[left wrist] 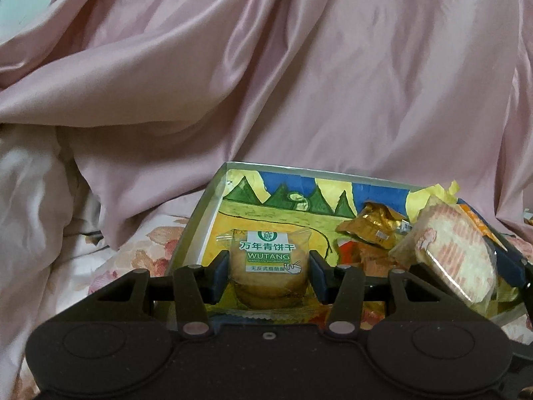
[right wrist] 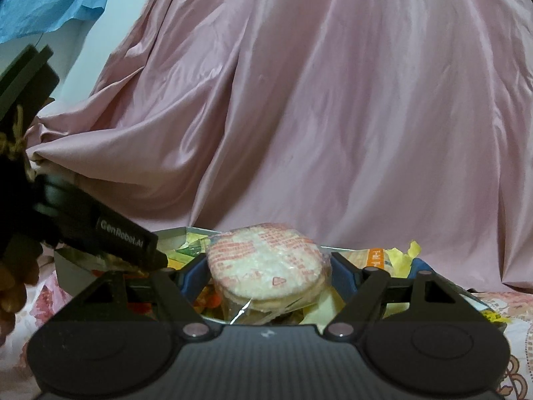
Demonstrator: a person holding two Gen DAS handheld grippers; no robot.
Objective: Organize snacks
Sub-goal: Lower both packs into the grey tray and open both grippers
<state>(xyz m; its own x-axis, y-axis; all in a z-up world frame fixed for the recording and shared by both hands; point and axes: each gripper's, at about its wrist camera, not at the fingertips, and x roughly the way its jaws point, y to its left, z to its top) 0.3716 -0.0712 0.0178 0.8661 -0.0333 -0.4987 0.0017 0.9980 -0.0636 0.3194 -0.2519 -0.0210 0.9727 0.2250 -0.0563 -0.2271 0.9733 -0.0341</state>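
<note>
A clear pack of round biscuits (left wrist: 268,266) with a green WUTANG label sits low in a painted cardboard box (left wrist: 213,206). My left gripper (left wrist: 269,278) is shut on it, one finger pressed to each side of the pack. My right gripper (right wrist: 266,276) is shut on a pack of white rice crackers (right wrist: 266,263) with pink print and holds it above the right part of the box (right wrist: 173,233). From the left wrist that cracker pack (left wrist: 446,256) hangs tilted at the right. The left gripper's body (right wrist: 126,236) reaches in from the left.
Gold-wrapped snacks (left wrist: 373,230) and yellow paper scraps (left wrist: 443,193) lie in the box's right half. The box rests on a floral sheet (left wrist: 140,250). A heaped pink satin quilt (left wrist: 299,83) rises close behind it. A hand (right wrist: 13,293) shows at the far left.
</note>
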